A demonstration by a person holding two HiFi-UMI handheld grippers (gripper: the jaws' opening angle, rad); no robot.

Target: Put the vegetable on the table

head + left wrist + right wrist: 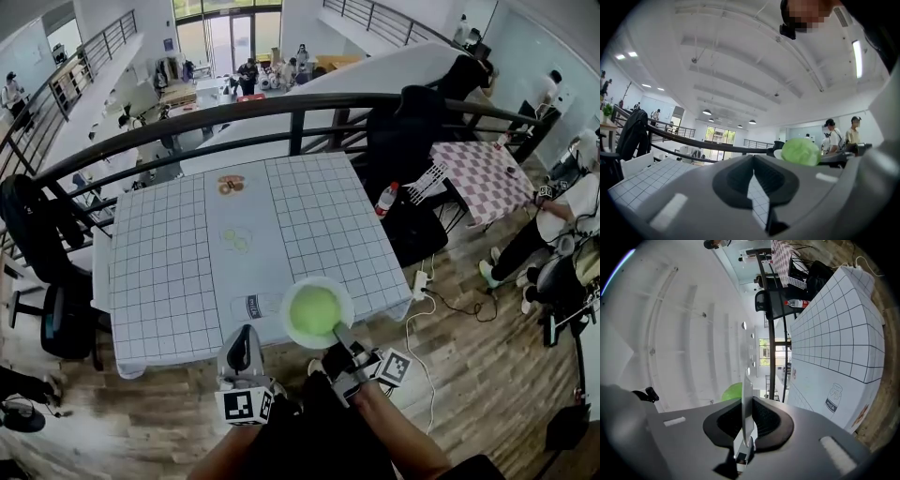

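Observation:
A round green cabbage [314, 310] lies on a white plate [292, 293] over the near edge of the gridded table [169, 272]. My right gripper [339, 331] is shut on the plate's near rim. In the right gripper view the rim [746, 404] stands edge-on between the jaws, with the cabbage [732, 391] behind it. My left gripper [246, 331] hovers left of the plate at the table's front edge, shut with nothing in it. In the left gripper view my left gripper [753, 164] has its jaws meeting, and the cabbage [800, 151] shows to the right on the plate [777, 153].
The tablecloth bears printed pictures, among them a milk jar [251, 306] and cookies [231, 185]. A dark railing [281, 105] runs behind the table. A black chair [42, 239] stands at left. A bottle [386, 199], a checkered table [483, 173] and a seated person [562, 220] are at right.

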